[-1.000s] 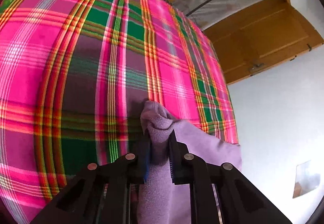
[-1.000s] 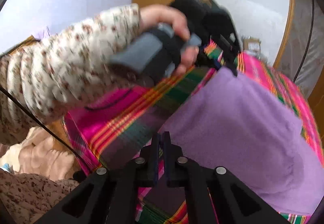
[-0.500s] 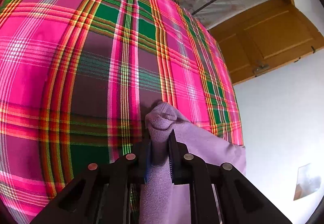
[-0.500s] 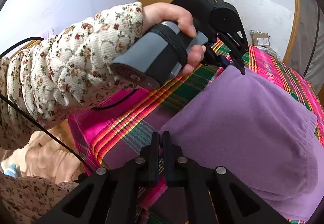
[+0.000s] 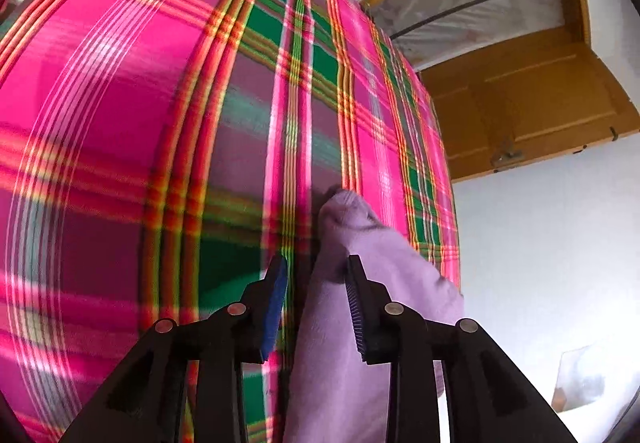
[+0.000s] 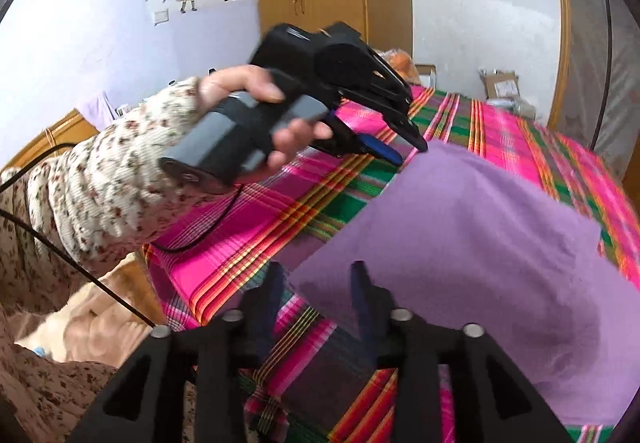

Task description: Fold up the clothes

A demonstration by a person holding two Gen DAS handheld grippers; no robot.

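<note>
Lilac fleece garment (image 6: 472, 243), soft and thick, lies spread on a bed covered by a pink, green and orange plaid sheet (image 5: 120, 123), folded over itself into a broad rounded slab with 1 bunched corner (image 5: 344, 211) rising in a small peak. Both claws are open: the left claw (image 5: 316, 283) has its blue-padded fingers parted with the fleece corner lying loose between them, touching at most the right finger, and the right claw (image 6: 316, 283) is spread at the near edge of the cloth, gripping nothing. I judge this the release after 1 fold. Next comes picking a fresh edge and carrying it across; the right-wrist view is blurred, so exactly where that edge lies is uncertain. A person's hand (image 6: 256, 103) in a floral sleeve holds the left tool.
</note>
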